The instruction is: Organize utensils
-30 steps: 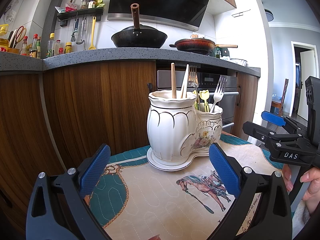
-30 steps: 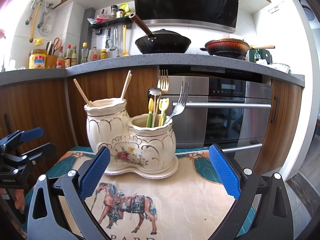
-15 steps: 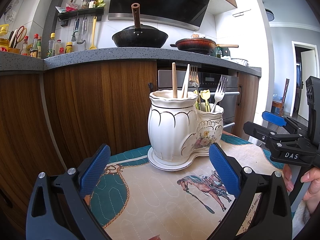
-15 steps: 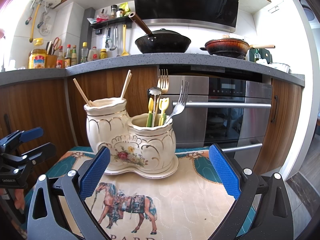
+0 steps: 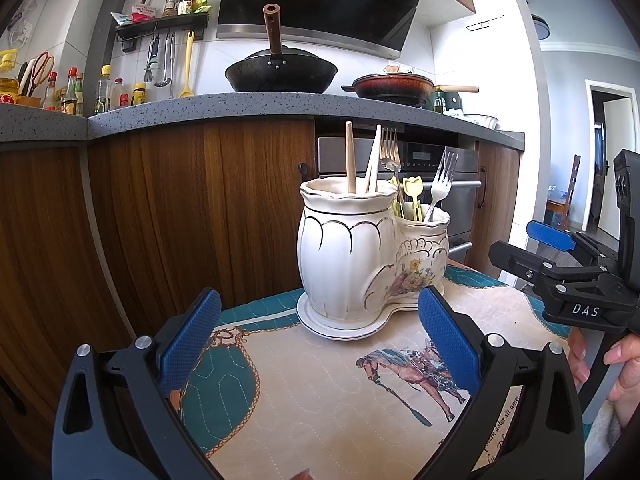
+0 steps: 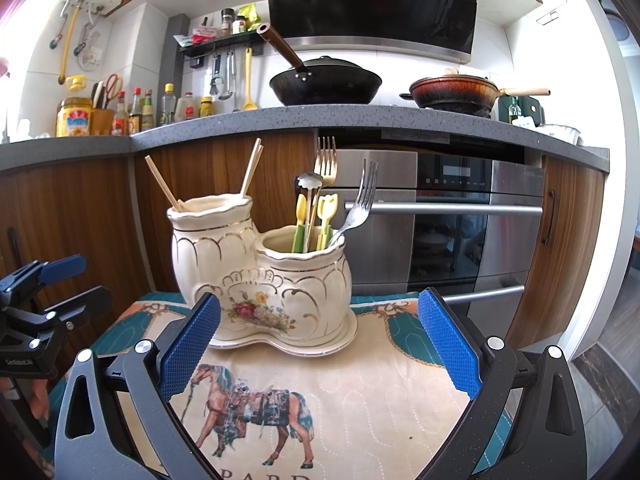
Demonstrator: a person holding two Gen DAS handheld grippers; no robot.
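Wok (image 6: 325, 80) and pan (image 6: 454, 92) on the counter at top, oven (image 6: 440, 216) behind; mid-frame on the horse-print mat (image 6: 360, 392), a white two-pot holder (image 6: 260, 276) carries chopsticks (image 6: 250, 170) and forks (image 6: 360, 204); left gripper (image 5: 318, 344) and right gripper (image 6: 318, 344) both spread, empty.

Quilted horse-print mat (image 6: 360, 392) covers the low surface before the kitchen cabinets.
A white ceramic utensil holder (image 6: 264, 280) with two joined pots stands on its matching saucer (image 6: 344, 334) near the mat's far edge, teal border (image 5: 224, 360) showing at the corners, a saddled horse (image 6: 256, 404) printed in front.
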